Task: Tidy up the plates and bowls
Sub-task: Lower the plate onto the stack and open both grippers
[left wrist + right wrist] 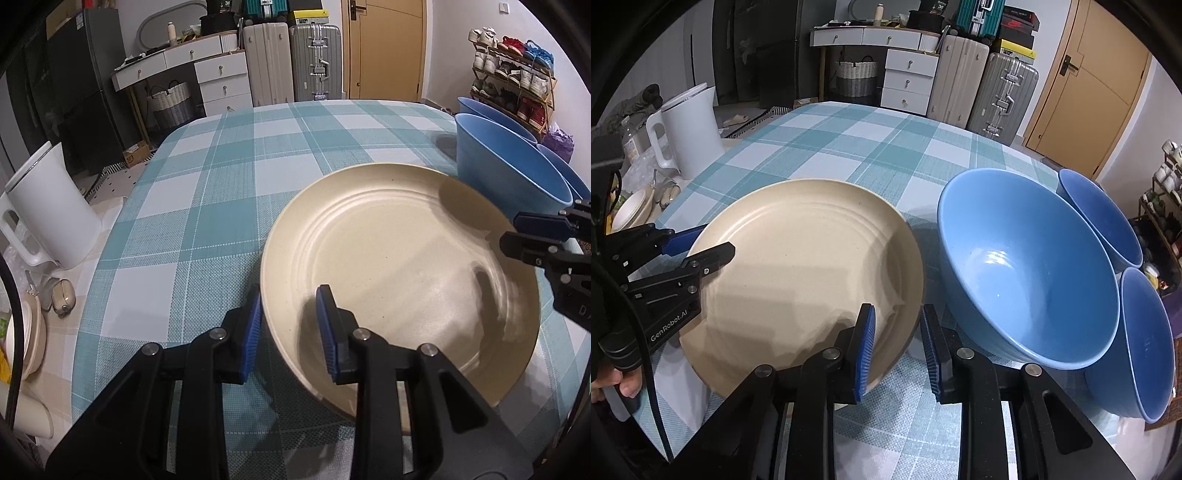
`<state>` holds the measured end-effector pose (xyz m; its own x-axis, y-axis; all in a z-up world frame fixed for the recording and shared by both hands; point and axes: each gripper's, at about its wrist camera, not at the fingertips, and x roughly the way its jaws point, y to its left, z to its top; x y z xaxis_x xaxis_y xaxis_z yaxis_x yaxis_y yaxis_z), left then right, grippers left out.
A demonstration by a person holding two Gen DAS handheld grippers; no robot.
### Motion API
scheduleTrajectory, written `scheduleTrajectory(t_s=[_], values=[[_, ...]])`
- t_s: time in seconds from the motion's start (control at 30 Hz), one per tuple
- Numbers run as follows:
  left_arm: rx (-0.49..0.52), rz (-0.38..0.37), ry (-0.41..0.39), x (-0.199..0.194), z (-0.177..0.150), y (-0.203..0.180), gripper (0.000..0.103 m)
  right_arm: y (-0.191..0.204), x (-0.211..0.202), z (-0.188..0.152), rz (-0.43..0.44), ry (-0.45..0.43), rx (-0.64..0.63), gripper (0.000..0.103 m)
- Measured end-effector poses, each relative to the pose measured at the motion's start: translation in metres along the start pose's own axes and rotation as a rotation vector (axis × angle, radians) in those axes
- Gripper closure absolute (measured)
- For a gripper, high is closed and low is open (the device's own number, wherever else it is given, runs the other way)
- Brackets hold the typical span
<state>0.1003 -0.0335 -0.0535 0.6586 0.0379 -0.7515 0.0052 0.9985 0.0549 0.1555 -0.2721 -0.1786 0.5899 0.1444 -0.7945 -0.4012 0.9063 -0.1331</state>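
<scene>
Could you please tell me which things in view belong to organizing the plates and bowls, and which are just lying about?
Belongs to the job:
- round beige ridged plate, gripped at opposite rims by left gripper and right gripper
- large light blue bowl
- two smaller blue bowls

Lying about:
- white plastic kettle
- grey suitcase

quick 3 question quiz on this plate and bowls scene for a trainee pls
1. True or false: both grippers straddle the rim of the same beige plate.
2. How many blue bowls are in the right wrist view? A) one B) two C) three
3. What white appliance stands left of the checked tablecloth?

Key:
1. True: the left gripper and the right gripper each have one finger over the plate and one outside its rim.
2. C: a large blue bowl and two smaller bowls.
3. A white kettle.
</scene>
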Motion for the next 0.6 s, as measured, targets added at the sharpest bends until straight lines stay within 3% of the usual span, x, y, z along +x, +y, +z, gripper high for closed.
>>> scheduleTrajectory(t_s=[0.3,0.5,0.6], values=[[-0.009,-0.03,0.002,-0.001,-0.001,0.004,0.077,0.007,0.0,-0.001,0.005,0.021,-0.033,0.07],[-0.057,-0.051,0.006,-0.01,0.004,0.011,0.077,0.009,-0.018,-0.002,0.018,-0.028,-0.026,0.069],[-0.084,-0.087,-0.018,-0.024,0.009,0.015,0.067,0.004,-0.034,-0.002,0.067,-0.068,0.002,0.063]])
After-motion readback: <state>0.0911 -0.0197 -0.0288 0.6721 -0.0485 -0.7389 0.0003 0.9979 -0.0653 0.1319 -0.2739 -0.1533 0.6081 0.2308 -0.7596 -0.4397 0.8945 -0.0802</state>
